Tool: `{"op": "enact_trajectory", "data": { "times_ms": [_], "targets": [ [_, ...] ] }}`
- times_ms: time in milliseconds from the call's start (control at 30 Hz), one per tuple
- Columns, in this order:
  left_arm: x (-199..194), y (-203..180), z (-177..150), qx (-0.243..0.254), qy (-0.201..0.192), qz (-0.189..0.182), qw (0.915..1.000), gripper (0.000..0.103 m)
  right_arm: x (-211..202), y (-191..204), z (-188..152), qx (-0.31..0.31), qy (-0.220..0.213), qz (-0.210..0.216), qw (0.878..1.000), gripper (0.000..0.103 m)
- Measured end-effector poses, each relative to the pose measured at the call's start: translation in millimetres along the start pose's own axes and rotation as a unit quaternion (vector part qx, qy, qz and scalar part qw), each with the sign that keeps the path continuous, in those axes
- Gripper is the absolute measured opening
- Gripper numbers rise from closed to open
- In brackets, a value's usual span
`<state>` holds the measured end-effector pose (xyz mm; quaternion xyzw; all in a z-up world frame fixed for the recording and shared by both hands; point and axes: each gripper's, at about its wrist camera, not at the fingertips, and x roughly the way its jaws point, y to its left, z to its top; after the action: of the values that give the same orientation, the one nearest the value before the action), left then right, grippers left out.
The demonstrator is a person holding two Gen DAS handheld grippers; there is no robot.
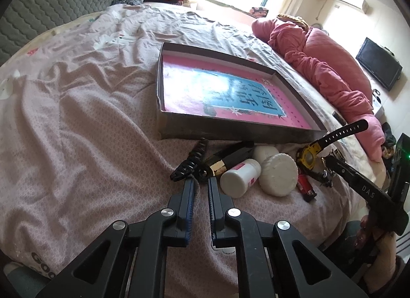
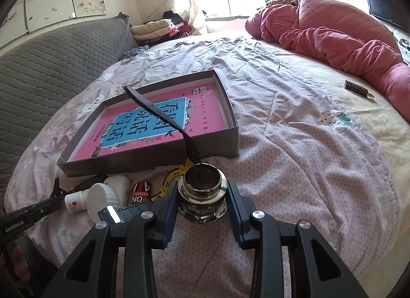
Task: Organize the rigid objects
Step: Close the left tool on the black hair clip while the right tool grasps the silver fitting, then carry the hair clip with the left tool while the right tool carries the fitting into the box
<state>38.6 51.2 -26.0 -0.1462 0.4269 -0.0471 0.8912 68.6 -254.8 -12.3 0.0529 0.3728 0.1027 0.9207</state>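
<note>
My right tongs [image 2: 202, 195] grip a small glass jar [image 2: 202, 190] low over the bed [image 2: 294, 144], just short of the shallow box [image 2: 217, 149]. Next I judge it must be lifted over the rim. My left tongs [image 1: 201, 182], slightly parted and empty, sit near the hair clip [image 1: 189, 164].

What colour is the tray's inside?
Pink with a blue panel; the tray shows best in the right wrist view.

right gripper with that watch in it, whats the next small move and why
Probably lift slightly and carry it toward the shallow grey cardboard box with the pink book. The right gripper has its jaws on either side of the round silver watch case, its black strap already arcs over the box, and the box sits just ahead.
</note>
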Motion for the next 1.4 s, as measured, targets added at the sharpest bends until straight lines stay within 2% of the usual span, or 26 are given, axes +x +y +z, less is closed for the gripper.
{"op": "enact_trajectory", "data": {
  "times_ms": [33,133,200,233,467,667,833,1167,1333,1400],
  "targets": [
    [0.1,0.0,0.2,0.000,0.000,0.004,1.0000,0.012,-0.5,-0.2,-0.2,0.001,-0.001,0.001,1.000,0.037],
    [3.1,3.0,1.3,-0.010,0.009,0.000,0.9999,0.025,-0.8,-0.4,0.0,0.001,-0.002,0.000,1.000,0.037],
    [4.9,4.5,2.0,-0.012,0.010,0.007,0.9999,0.044,-0.3,-0.6,0.2,0.000,-0.001,0.000,1.000,0.037],
    [5.1,5.6,2.5,-0.014,0.010,0.009,0.9998,0.046,-0.3,-0.4,0.0,0.000,-0.001,0.001,1.000,0.037],
    [-8.8,1.0,11.7,0.004,-0.036,0.015,0.9992,0.047,0.5,0.7,-0.6,0.001,-0.001,0.002,1.000,0.037],
    [4.2,-6.3,17.6,0.043,-0.028,0.023,0.9984,0.047,0.3,1.4,-0.7,0.001,0.000,0.003,1.000,0.037],
    [17.6,-3.4,21.1,0.050,-0.012,0.024,0.9984,0.047,1.2,0.7,-0.7,0.002,0.001,0.002,1.000,0.037],
    [33.3,13.1,25.5,0.022,0.007,-0.005,0.9997,0.045,2.8,-3.6,-1.3,0.008,0.004,0.003,1.000,0.037],
    [37.3,25.8,25.3,-0.015,0.018,-0.034,0.9991,0.044,3.0,-4.0,-1.1,0.008,0.004,0.003,1.000,0.037],
    [38.2,32.6,25.9,-0.036,0.021,-0.046,0.9981,0.040,3.3,-4.3,-1.1,0.008,0.004,0.003,1.000,0.037]
  ]
}}
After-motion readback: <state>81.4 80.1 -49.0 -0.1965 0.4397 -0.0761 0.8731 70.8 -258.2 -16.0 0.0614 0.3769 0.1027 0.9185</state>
